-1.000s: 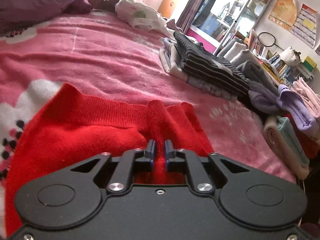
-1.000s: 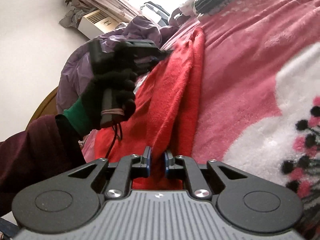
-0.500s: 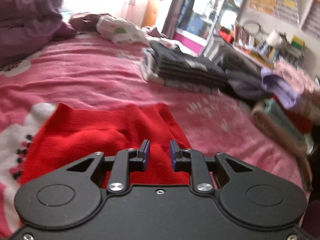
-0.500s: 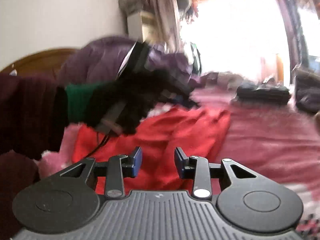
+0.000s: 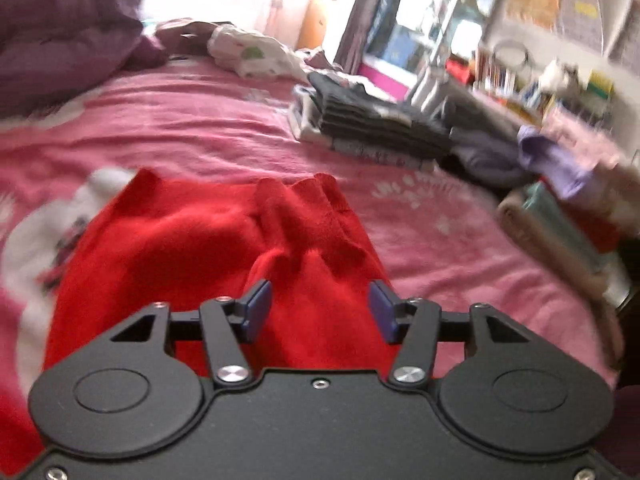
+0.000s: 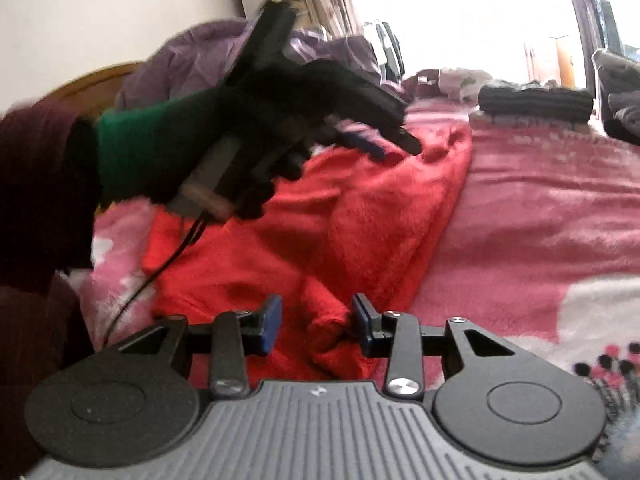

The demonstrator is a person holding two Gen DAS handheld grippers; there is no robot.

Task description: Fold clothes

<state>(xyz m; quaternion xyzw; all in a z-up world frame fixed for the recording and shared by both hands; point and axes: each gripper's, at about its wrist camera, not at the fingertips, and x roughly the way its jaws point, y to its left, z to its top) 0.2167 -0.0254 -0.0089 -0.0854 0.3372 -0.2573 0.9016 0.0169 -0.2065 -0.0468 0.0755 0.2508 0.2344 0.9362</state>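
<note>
Both grippers have just been opening: left gripper (image 5: 319,310) gapes wide over the red sweater (image 5: 200,248), right gripper (image 6: 316,326) about half-open, gripping nothing.

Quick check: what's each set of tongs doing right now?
Left tongs: open, just been opening, over the red sweater.
Right tongs: open, just been opening, nothing gripped.

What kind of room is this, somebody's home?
Most likely a bedroom in a home. The clothes lie on a bed with a pink blanket, a wooden headboard stands behind a purple duvet, and crowded bookshelves line the wall beside folded clothes.
</note>
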